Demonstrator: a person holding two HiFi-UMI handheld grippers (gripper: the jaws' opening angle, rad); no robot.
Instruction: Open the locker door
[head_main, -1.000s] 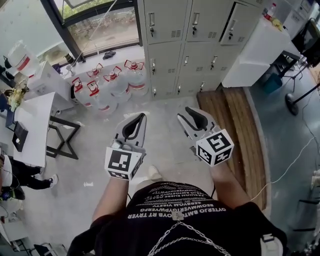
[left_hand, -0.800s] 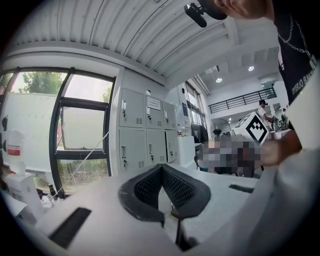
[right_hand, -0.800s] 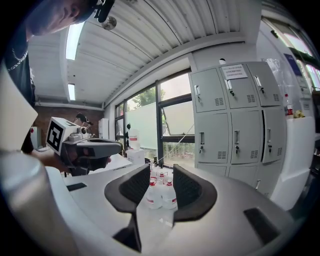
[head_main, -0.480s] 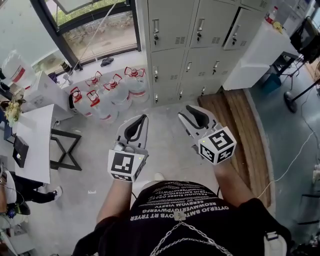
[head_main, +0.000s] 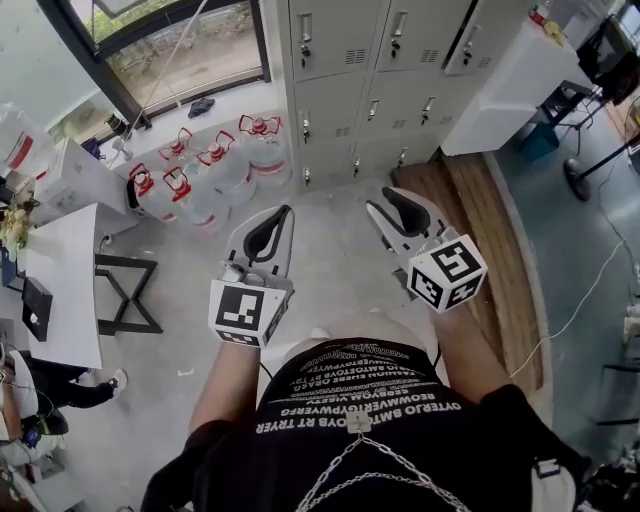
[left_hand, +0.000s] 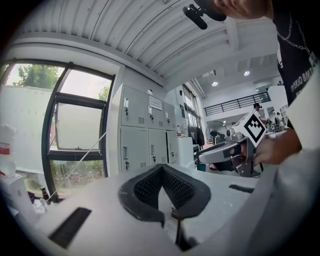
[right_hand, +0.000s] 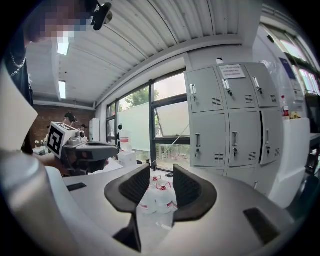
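1. Left gripper (head_main: 284, 211): it is carried in front of the person's torso and points roughly level toward the lockers. Its jaws are drawn together so that the ribbed tips meet, and nothing lies between them.
2. Right gripper (head_main: 384, 198): it sits just beside the left gripper, on its right, tipped slightly downward. Its jaws stand well apart with a clear gap. They grip and touch nothing, and only distant objects show through the gap.
3. Locker bank (head_main: 372, 62): this is the task's object. It stands ahead of both grippers and well apart from them, out of reach. The grey doors facing the tools look closed, each with a small upright handle (head_main: 304, 46). The pictures do not show which door is meant.
4. Reason for the posture (a judgement): both tools are held forward and side by side, aimed at the lockers, which suits an approach rather than a grasp. The spread right gripper looks ready to take a handle, while the closed left gripper appears to have no part yet.
5. Water bottles (head_main: 216, 166): these are clustered on the floor ahead and to the left of the left gripper, just beside the locker bank and below the window (head_main: 170, 52). They probably narrow the approach on that side.
6. Wooden platform (head_main: 470, 232): it lies ahead and to the right of the right gripper, near the lockers' foot.
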